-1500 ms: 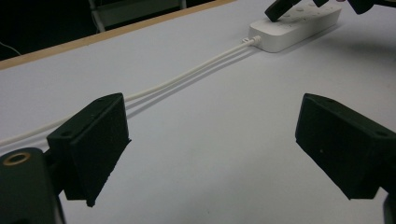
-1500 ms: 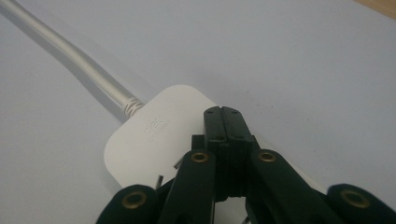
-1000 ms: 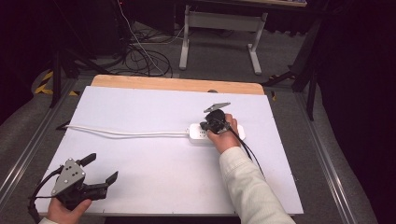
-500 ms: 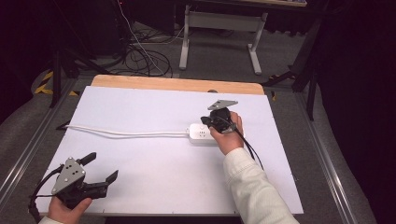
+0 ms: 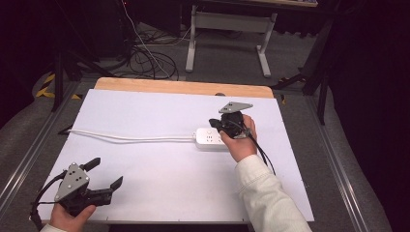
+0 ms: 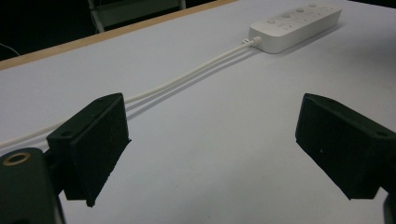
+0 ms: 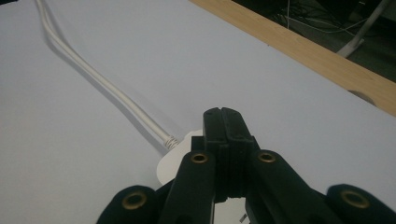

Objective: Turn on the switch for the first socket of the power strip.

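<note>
Power strip lying left-right, cord end leftward, right tongs closed empty above it, left tongs wide.

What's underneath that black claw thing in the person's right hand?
Below the right gripper, whose jaws are shut on nothing, lies a white power strip on the white table. Its white cable runs off leftward. The hand covers the strip's right end.

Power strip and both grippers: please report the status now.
Left gripper open, empty, low at the near left of the table. Right gripper shut, empty, above the white power strip. Strip flat, cord running left. Nothing in the way.
</note>
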The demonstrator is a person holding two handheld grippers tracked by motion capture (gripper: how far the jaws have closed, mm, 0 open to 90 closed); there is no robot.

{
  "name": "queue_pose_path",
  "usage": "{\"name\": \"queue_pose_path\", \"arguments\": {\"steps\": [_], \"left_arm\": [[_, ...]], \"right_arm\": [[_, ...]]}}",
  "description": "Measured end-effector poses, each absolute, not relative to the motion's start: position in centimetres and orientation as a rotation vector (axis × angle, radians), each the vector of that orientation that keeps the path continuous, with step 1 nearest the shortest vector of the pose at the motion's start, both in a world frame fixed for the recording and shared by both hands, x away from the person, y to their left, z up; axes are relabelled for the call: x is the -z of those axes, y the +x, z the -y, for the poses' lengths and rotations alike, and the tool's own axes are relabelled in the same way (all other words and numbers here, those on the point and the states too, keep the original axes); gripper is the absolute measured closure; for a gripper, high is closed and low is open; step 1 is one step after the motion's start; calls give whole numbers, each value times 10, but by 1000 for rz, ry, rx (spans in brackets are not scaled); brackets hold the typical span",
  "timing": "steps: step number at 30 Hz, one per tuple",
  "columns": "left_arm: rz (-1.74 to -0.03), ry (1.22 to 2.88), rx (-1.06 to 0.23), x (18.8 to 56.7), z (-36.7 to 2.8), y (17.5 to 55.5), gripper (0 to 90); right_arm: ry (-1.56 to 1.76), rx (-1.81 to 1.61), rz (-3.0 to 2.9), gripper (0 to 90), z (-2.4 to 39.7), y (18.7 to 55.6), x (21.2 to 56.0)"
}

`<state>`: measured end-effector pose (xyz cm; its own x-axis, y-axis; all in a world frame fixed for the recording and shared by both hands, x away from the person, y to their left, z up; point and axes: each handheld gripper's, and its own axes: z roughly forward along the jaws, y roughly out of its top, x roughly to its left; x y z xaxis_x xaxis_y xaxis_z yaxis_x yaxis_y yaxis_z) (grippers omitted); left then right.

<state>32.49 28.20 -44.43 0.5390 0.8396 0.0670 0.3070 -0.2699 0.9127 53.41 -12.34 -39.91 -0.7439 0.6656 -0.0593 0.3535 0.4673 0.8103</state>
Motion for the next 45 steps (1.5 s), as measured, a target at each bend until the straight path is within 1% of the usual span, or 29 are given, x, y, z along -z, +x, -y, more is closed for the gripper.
{"name": "queue_pose_path", "arguments": {"steps": [3,4,7,10,11,12,13,14,16,18,22,25,32,39,45], "left_arm": [[-947,1828,-705,444,-283,325,105],[-947,1828,-705,444,-283,325,105],[-948,1822,-702,444,-282,325,104],[-949,1826,-707,444,-283,325,104],[-952,1828,-708,444,-283,324,104],[-958,1820,-699,444,-283,324,104],[-955,1819,-705,443,-284,324,104],[-956,1816,-707,443,-284,323,104],[-955,1816,-709,442,-284,323,104],[-956,1816,-709,442,-284,323,104],[-956,1814,-703,442,-283,323,104],[-954,1815,-701,441,-284,323,104],[-949,1819,-694,440,-283,321,104],[-940,1823,-701,439,-281,320,104],[-936,1819,-685,438,-280,318,106]], "right_arm": [[838,-1193,-2344,900,125,533,396],[835,-1198,-2345,876,125,532,395],[813,-1208,-2333,771,126,531,394],[792,-1236,-2317,626,127,528,391],[792,-1236,-2317,626,127,528,391],[790,-1246,-2298,511,129,524,388],[830,-1247,-2294,462,131,521,386],[832,-1261,-2283,440,132,519,384],[806,-1287,-2270,419,135,512,378],[786,-1296,-2259,371,138,505,373],[751,-1317,-2255,314,144,490,367],[746,-1335,-2247,257,149,479,364],[703,-1354,-2249,171,166,456,361],[705,-1374,-2244,129,186,438,369],[701,-1384,-2236,120,203,423,381]]}}
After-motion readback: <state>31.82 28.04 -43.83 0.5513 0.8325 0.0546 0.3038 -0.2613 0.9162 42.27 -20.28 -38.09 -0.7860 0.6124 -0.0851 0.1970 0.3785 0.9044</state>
